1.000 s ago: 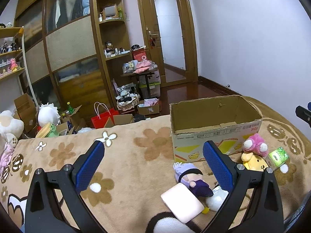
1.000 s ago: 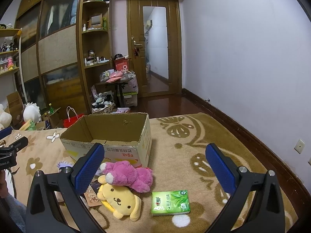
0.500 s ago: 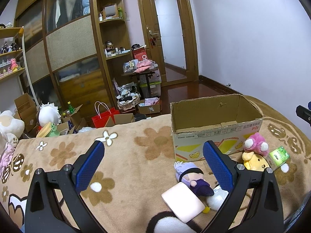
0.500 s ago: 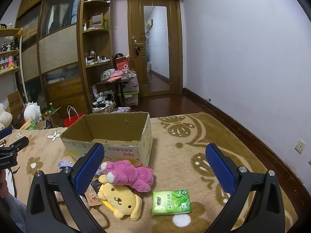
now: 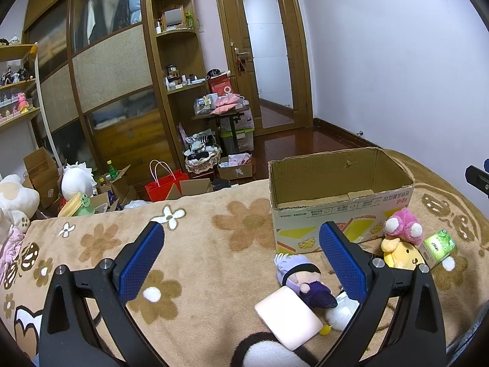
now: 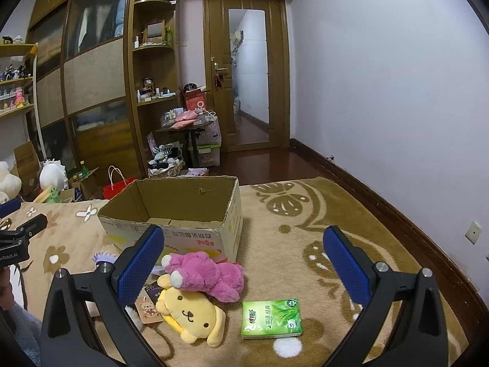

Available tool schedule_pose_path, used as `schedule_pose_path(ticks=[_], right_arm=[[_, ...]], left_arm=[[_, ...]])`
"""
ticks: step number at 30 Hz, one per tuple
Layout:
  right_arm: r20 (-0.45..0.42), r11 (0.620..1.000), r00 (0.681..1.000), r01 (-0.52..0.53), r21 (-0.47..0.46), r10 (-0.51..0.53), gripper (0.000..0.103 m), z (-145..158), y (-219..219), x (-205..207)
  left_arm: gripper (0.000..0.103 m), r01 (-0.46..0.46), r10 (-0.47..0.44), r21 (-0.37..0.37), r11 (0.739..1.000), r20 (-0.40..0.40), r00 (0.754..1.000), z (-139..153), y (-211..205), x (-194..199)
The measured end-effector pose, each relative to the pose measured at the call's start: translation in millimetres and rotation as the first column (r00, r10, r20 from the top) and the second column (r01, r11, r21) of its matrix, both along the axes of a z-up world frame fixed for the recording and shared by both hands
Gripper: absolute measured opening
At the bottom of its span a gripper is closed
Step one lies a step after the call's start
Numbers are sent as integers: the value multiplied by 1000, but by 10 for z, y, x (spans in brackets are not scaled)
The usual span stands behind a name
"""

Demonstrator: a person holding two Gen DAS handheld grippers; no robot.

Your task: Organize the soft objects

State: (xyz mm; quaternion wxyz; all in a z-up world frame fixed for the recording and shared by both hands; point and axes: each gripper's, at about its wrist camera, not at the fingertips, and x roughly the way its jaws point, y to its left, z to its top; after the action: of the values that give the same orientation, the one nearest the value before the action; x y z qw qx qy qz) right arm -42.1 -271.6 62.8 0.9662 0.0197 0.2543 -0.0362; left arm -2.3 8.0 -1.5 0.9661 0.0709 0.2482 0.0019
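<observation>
An open cardboard box (image 5: 339,192) (image 6: 174,214) stands on a brown flowered blanket (image 5: 198,244). In front of it lie a pink plush (image 6: 207,278) (image 5: 403,226), a yellow dog plush (image 6: 192,312) (image 5: 400,253), a green tissue pack (image 6: 270,318) (image 5: 438,243), a purple-haired doll (image 5: 301,278), a pale pink pad (image 5: 287,313) and a white fluffy toy (image 5: 340,313). My left gripper (image 5: 240,258) is open and empty above the blanket, left of the doll. My right gripper (image 6: 243,261) is open and empty above the plush toys.
Beyond the blanket's far edge are wooden wardrobes, shelves, a red bag (image 5: 165,183), cardboard boxes, a small cluttered table (image 5: 223,116) and a door (image 5: 269,61). White plush toys (image 5: 16,195) sit at the left. A wall runs along the right.
Both grippers have barely shifted. The objects on the blanket have not moved.
</observation>
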Motion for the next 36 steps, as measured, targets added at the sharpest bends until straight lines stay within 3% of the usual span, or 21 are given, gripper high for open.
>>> schedule_pose_path(ticks=[25, 36], right_arm=[[-5, 1000, 1000, 0, -6, 0, 103, -38, 14, 10], [-40, 1000, 999, -23, 8, 23, 103, -99, -9, 53]], left_arm=[[101, 0, 0, 2, 1000, -4, 1000, -2, -2, 1], [101, -28, 28, 11, 1000, -50, 998, 59, 35, -11]])
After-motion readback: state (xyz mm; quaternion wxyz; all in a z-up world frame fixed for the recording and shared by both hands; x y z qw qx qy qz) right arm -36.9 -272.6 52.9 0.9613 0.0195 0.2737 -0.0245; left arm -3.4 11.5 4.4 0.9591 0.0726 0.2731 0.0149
